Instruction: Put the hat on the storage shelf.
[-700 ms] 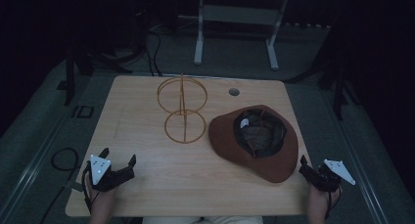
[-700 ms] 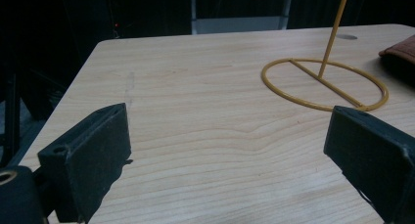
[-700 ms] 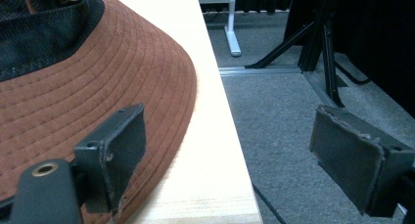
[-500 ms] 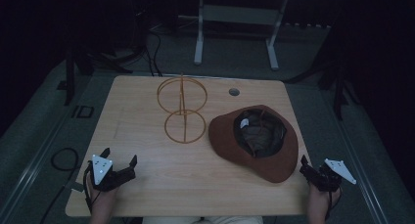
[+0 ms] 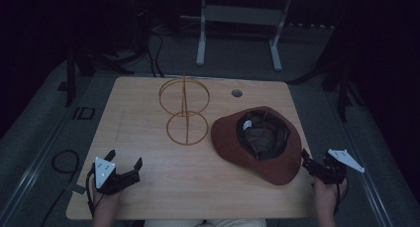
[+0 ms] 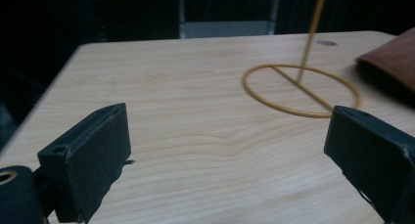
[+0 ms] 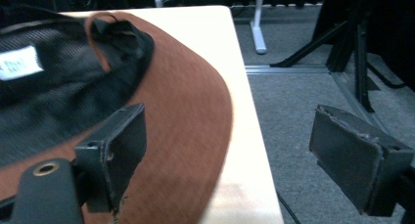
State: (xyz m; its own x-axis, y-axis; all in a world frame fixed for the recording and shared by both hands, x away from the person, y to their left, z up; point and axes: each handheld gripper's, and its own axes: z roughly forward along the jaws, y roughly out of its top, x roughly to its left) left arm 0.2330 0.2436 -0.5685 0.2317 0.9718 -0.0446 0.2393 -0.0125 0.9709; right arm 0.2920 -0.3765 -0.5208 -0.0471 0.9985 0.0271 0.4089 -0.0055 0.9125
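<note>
A brown brimmed hat (image 5: 257, 142) lies upside down on the right half of the wooden table (image 5: 148, 187), its dark lining and a white label facing up. Left of it stands a yellow wire hat stand (image 5: 184, 110), with a ring base and a ring on top. My left gripper (image 5: 125, 157) rests open near the front left corner, pointing toward the stand's base ring (image 6: 301, 89), with nothing between its jaws (image 6: 230, 150). My right gripper (image 5: 307, 161) is open at the front right table edge. Its left jaw sits over the hat's brim (image 7: 181, 111), and the gap (image 7: 230, 150) holds nothing.
A round cable hole (image 5: 237, 93) sits at the table's back right. A metal frame (image 5: 237, 33) stands on the grey floor behind the table. A cable loop (image 5: 64, 160) lies on the floor at the left. Dark stands flank both sides.
</note>
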